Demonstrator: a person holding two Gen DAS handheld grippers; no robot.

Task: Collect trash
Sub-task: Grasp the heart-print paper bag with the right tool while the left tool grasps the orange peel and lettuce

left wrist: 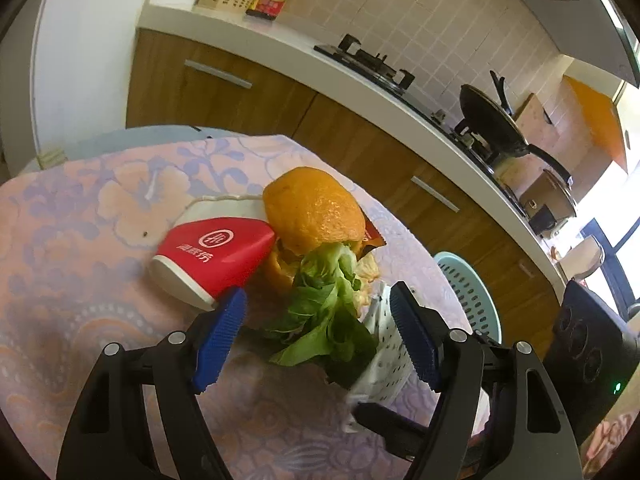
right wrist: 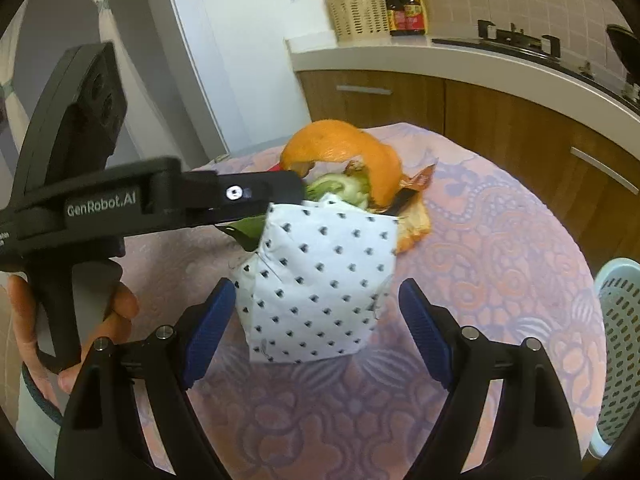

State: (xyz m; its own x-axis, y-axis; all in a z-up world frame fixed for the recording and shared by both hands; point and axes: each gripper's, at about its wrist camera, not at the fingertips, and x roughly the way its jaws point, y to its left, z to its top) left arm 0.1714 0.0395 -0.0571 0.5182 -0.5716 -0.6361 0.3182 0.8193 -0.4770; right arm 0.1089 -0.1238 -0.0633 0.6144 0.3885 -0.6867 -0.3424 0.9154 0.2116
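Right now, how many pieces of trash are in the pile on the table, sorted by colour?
Orange: 1, the orange peel
Green: 1, the lettuce leaves
Red and white: 1, the paper cup lying on its side
White with dark dots: 1, the spotted paper
Brown: 1, a wrapper, mostly hidden
Total: 5

I count one red paper cup (left wrist: 208, 256), one orange peel (left wrist: 314, 208), one bunch of lettuce leaves (left wrist: 328, 312), one dotted white paper bag (right wrist: 316, 280), one blue basket (right wrist: 620, 320), and two sauce bottles (right wrist: 404, 0).
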